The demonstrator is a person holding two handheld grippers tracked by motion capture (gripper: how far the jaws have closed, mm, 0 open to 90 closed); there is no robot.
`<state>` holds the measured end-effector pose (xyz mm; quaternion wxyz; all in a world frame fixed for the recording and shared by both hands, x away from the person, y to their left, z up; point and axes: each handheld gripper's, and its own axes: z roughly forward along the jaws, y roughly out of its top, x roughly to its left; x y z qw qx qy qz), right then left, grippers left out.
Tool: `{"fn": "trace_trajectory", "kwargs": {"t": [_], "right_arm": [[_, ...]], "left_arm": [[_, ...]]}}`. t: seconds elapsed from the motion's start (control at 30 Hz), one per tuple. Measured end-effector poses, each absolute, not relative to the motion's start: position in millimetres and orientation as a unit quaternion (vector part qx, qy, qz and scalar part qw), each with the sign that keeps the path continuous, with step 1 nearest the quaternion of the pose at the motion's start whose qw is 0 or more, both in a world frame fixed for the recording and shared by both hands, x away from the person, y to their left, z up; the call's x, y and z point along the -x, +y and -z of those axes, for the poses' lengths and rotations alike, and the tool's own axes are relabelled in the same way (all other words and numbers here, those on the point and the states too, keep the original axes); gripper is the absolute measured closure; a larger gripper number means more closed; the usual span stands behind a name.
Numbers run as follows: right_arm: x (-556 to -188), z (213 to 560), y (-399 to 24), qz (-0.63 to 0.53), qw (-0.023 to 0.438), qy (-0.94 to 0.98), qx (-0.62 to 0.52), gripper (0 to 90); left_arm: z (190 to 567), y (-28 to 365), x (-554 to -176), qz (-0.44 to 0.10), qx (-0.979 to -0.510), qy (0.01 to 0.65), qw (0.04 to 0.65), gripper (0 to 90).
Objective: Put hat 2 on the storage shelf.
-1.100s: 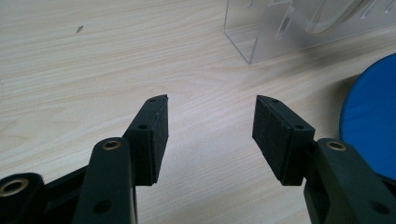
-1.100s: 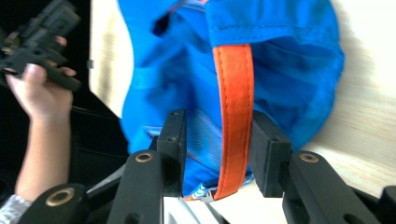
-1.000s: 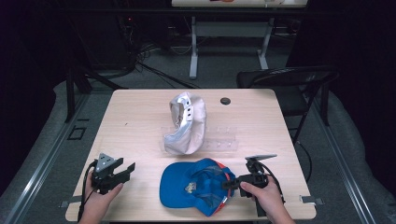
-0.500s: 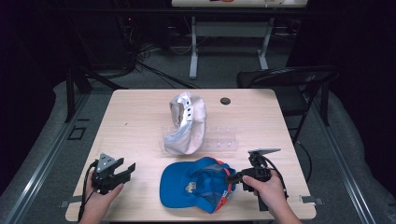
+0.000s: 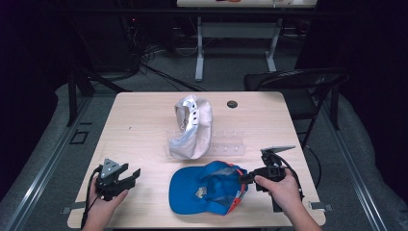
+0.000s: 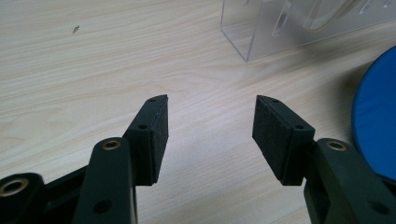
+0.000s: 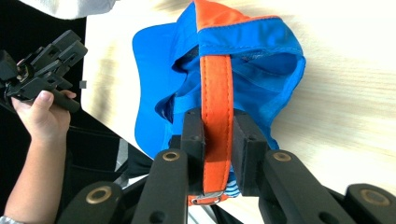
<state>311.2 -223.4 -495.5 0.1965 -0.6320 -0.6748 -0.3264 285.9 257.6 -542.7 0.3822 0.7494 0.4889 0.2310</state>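
A folding chair [image 5: 298,86] stood at the upper right of the high view, just beyond the table [image 5: 144,110]. A desk frame [image 5: 235,33] occupied the top centre. Cables [image 5: 144,62] lay on the floor at upper left.

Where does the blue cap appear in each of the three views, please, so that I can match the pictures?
High view: the blue cap lies at the table's near edge, centre, with the right gripper at its right side.
Left gripper view: a blue curved edge at the right border.
Right gripper view: upper centre, its orange strap clamped between the jaws.
Shared landmark: the left gripper, also upper left in the right gripper view.
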Motion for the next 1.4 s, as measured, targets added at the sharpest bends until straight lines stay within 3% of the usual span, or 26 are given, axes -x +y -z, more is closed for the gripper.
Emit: {"fn": "trace_trajectory", "kwargs": {"t": [0.83,1.4], "right_arm": [[-327.6,418.5,-219.5,0.246,0.102,-0.717,0.644,77.1],[-337.6,390.6,-211.9,0.19,0.079,-0.732,0.65,77.1]], "left_arm": [[543.9,254.6,-285.8,-0.229,-0.757,0.483,0.376,46.1],[544.5,253.1,-285.7,-0.226,-0.755,0.485,0.379,45.5]]}}
